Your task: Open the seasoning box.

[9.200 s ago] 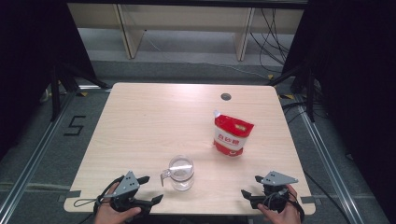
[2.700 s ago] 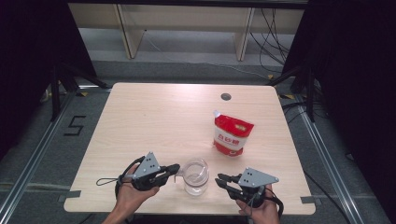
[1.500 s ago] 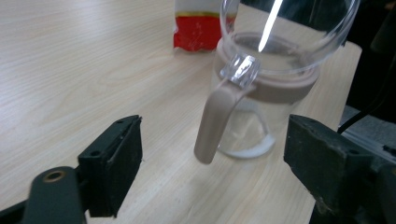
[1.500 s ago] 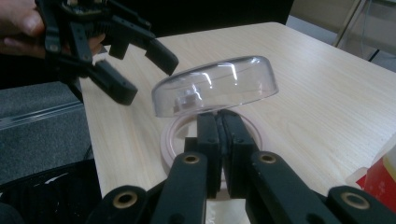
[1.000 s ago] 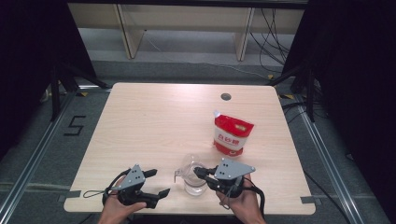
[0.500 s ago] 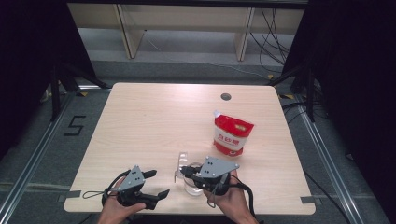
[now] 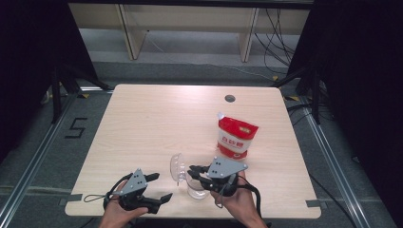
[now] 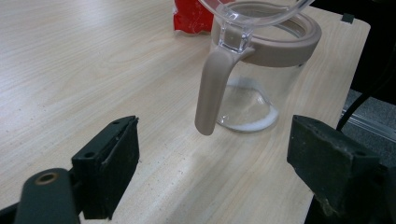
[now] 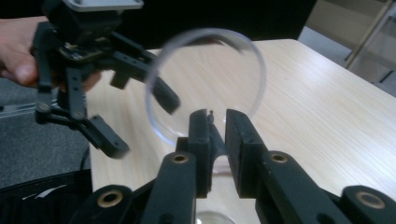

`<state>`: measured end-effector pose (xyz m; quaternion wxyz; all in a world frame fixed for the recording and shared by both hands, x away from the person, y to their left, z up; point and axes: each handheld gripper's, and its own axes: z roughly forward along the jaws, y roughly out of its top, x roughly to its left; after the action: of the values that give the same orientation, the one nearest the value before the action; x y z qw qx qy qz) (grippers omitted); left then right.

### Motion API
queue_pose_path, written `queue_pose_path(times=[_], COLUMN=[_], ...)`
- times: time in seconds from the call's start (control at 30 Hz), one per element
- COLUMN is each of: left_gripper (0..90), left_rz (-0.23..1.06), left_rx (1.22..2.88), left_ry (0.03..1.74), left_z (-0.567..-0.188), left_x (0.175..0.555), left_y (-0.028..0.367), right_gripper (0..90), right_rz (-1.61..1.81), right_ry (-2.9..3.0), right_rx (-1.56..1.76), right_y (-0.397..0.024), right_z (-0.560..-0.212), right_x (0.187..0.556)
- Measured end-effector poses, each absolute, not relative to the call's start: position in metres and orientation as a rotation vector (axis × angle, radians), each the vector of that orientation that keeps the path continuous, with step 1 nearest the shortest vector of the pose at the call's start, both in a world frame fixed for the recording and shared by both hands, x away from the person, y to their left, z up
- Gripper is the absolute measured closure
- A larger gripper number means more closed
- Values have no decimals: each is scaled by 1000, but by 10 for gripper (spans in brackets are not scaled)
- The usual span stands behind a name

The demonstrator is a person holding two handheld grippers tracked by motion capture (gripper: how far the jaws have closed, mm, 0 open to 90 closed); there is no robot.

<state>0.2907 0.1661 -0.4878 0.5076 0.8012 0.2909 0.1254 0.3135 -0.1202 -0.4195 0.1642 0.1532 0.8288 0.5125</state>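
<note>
Raised since the earlier frame, the clear round hinged lid (image 7: 177,167) stands upright with its tab between the right gripper (image 7: 192,172)'s just-loosening jaws, left gripper (image 7: 160,186) released at nine o'clock of the clear beige-rimmed glass jug (image 7: 198,189); slackening further may drop it shut; table edge (image 7: 190,216) near.

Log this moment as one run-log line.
right claw: jaws just opening, near clear lid's tab | lid flipped up | left claw: open, facing jug handle | red pouch: upright behind
</note>
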Motion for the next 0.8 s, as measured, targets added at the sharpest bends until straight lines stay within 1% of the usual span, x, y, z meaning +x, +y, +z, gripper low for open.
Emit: queue_pose_path(times=[0.03,0.07,0.13,0.17,0.2,0.33,0.4,0.5,0.53,0.7,0.8], left_gripper=[166,166,166,166,167,168,168,168,168,168,168], left_rz=[302,311,302,302,301,316,313,314,303,295,302], left_rx=[1931,1939,1931,1931,1942,1959,1948,1958,1949,1933,1948], left_ry=[701,682,702,702,699,671,680,671,698,706,700], left_z=[-488,-487,-488,-488,-487,-488,-488,-488,-489,-489,-488], left_x=[291,292,291,291,291,292,292,292,291,291,292], left_y=[166,167,166,166,166,166,165,166,165,165,165], right_gripper=[798,779,763,763,748,721,710,670,658,638,610], right_rz=[1461,1464,1462,1462,1469,1484,1489,1493,1482,1490,1475], right_ry=[2363,2351,2336,2336,2314,2286,2274,2252,2252,2252,2237], right_rx=[437,482,507,507,547,578,604,635,648,686,709], right_y=[-120,-132,-146,-146,-158,-177,-179,-191,-194,-205,-218], right_z=[-419,-421,-423,-423,-425,-426,-427,-433,-435,-442,-446], right_x=[313,316,318,318,320,324,324,327,327,327,326])
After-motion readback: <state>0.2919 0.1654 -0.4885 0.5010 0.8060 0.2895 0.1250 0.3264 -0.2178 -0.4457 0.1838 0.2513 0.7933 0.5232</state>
